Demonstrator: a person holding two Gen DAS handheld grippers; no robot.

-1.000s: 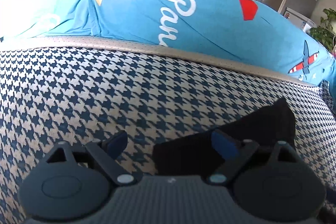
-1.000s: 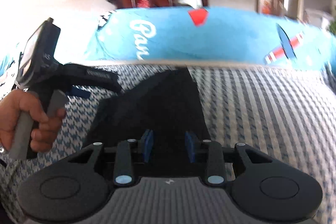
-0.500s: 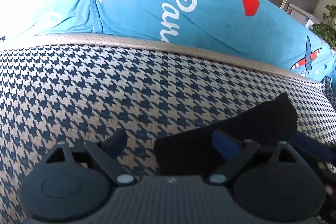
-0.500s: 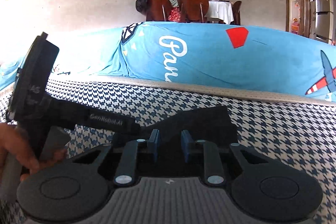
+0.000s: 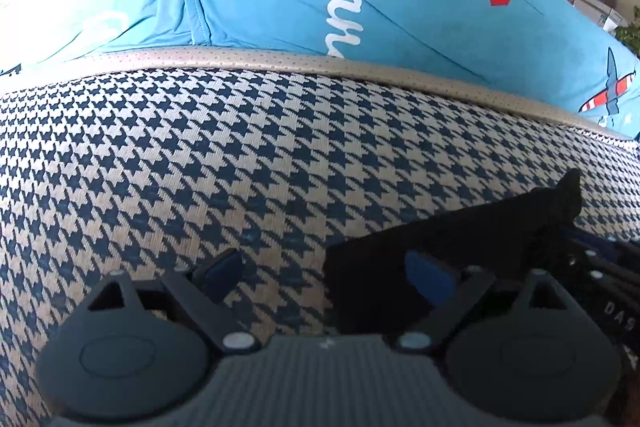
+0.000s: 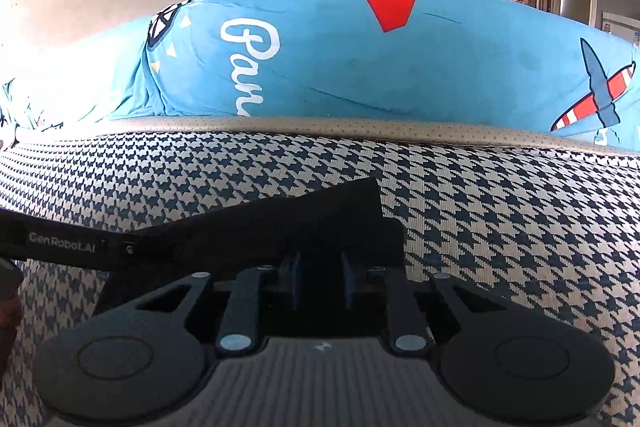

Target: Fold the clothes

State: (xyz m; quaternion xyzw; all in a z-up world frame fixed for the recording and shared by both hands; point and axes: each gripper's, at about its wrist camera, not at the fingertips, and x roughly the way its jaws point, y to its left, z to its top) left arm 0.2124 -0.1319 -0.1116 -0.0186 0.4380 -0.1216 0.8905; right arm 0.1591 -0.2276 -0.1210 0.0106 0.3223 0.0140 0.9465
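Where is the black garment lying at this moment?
The black garment lies on the houndstooth cushion in front of the blue cushion. In the left wrist view it sits at lower right, beside the left gripper.

Left of the flat black garment [image 5: 452,227], the blue-and-cream houndstooth cushion [image 5: 200,163] lies bare and passable. Beyond the garment, the bulging sky-blue printed cover [image 6: 400,59] walls off the far side.

I've brought the right gripper [image 6: 320,281] lower and closer to the black garment [image 6: 288,227], now flatter on the houndstooth cushion [image 6: 500,227]; my left gripper [image 6: 60,247] has come alongside.
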